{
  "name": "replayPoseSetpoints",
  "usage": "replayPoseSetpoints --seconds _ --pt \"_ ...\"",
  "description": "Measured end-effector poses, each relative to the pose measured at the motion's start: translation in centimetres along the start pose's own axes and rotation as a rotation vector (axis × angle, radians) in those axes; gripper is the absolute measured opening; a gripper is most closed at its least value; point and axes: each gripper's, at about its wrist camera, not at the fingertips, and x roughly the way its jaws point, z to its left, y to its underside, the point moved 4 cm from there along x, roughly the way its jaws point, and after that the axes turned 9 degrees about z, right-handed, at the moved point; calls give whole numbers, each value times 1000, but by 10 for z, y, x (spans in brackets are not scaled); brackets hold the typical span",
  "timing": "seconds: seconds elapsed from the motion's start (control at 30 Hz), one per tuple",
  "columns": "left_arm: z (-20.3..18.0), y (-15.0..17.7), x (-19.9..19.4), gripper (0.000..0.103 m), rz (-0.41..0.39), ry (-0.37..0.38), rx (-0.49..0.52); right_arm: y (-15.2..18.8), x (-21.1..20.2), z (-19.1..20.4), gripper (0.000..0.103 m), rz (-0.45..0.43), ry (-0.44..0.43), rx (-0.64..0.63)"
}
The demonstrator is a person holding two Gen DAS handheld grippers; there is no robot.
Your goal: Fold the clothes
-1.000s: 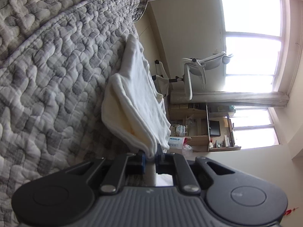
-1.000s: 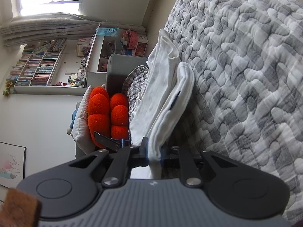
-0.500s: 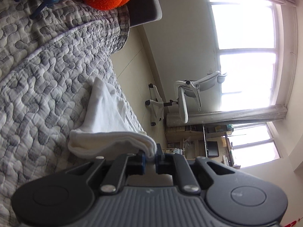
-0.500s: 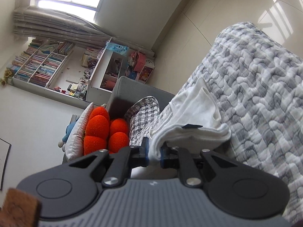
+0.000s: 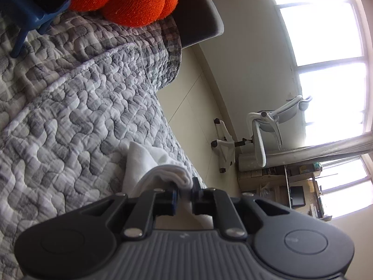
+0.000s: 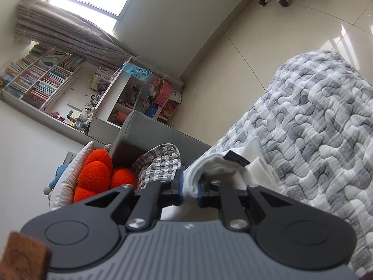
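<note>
A folded white garment (image 5: 149,161) lies on a grey quilted cover (image 5: 81,116). My left gripper (image 5: 185,192) is shut on one folded edge of it, with layers of white cloth bunched between the fingers. In the right wrist view the same white garment (image 6: 256,163) shows a small dark label, and my right gripper (image 6: 190,190) is shut on its other thick folded edge. Most of the garment is hidden behind the gripper bodies.
An orange plush cushion (image 5: 139,2) and a blue stand holding a phone (image 5: 35,7) sit at the sofa's far end. A grey armrest (image 6: 149,133), a white office chair (image 5: 261,128), bookshelves (image 6: 46,79) and tiled floor (image 6: 279,46) lie beyond the cover's edge.
Both grippers have swung over with the garment's edge held, so the long spread of white cloth has shortened to a small folded bundle close to the fingers.
</note>
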Motion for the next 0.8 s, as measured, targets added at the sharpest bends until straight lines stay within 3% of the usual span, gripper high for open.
replayPoseSetpoints --seconds 0.2,0.3,0.37,0.47,0.67,0.8 --pt "0 -7 5 30 -47 -8 46 -10 -3 -15 22 -26 -20 39" --pt "-8 -6 1 44 -89 5 98 -13 -11 -18 38 -58 -38 45" --pt "-18 0 4 52 -89 5 176 -12 -15 -12 39 -80 -25 -1" --pt "-35 12 17 55 -75 -48 319 -4 -10 3 39 -90 45 -125" --pt "-59 43 57 55 -85 -231 638 30 31 39 39 -70 266 -508" --pt "-53 47 73 54 -126 -326 743 47 57 40 39 -63 379 -693"
